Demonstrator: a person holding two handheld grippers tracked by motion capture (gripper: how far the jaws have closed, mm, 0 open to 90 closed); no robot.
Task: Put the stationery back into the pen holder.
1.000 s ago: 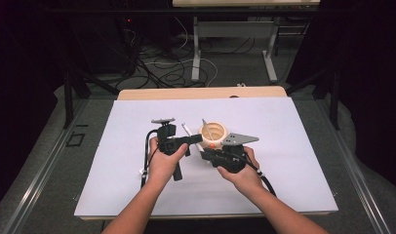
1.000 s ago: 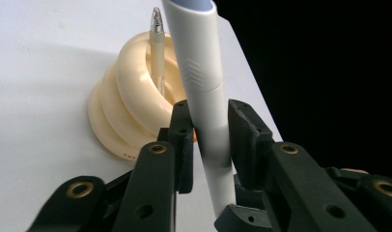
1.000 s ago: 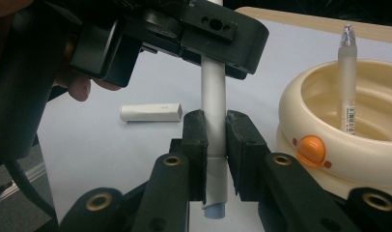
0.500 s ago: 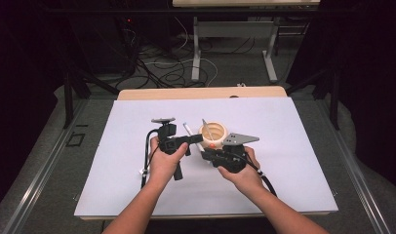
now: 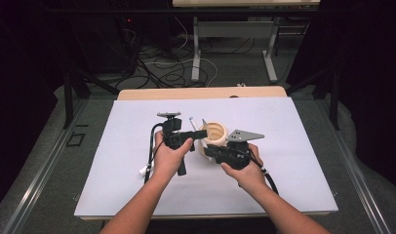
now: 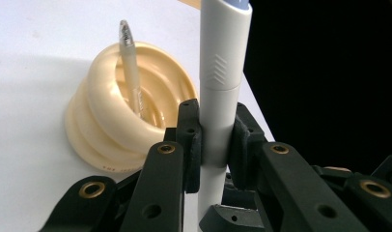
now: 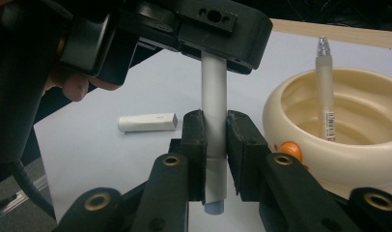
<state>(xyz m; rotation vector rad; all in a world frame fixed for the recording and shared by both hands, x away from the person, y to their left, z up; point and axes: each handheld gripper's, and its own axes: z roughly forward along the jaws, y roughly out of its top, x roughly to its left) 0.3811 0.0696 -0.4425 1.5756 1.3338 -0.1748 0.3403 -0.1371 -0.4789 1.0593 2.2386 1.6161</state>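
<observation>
Both hand-held grippers meet near the middle of the white worktop (image 5: 113, 161), each clamped on the same white cylindrical plastic marker (image 6: 219, 87). The left hand-held gripper (image 6: 214, 140) has its 2 jaws closed on the marker's barrel, whose top is cut off at the frame's upper edge. The right hand-held gripper (image 7: 214, 140) pinches the marker lower down, near its bluish end; the upper part is hidden behind the left tool's black body. Just to the right stands a cream ribbed round plastic bowl (image 5: 213, 134) holding a frosted translucent pen (image 7: 326, 87) that leans upright inside; a small orange object (image 7: 288, 147) at the bowl's base is hard to identify. A white marker cap (image 7: 147, 122) lies on the worktop at the left. Against the picture from 0.5 s ago, hands and tools sit in nearly the same place.
</observation>
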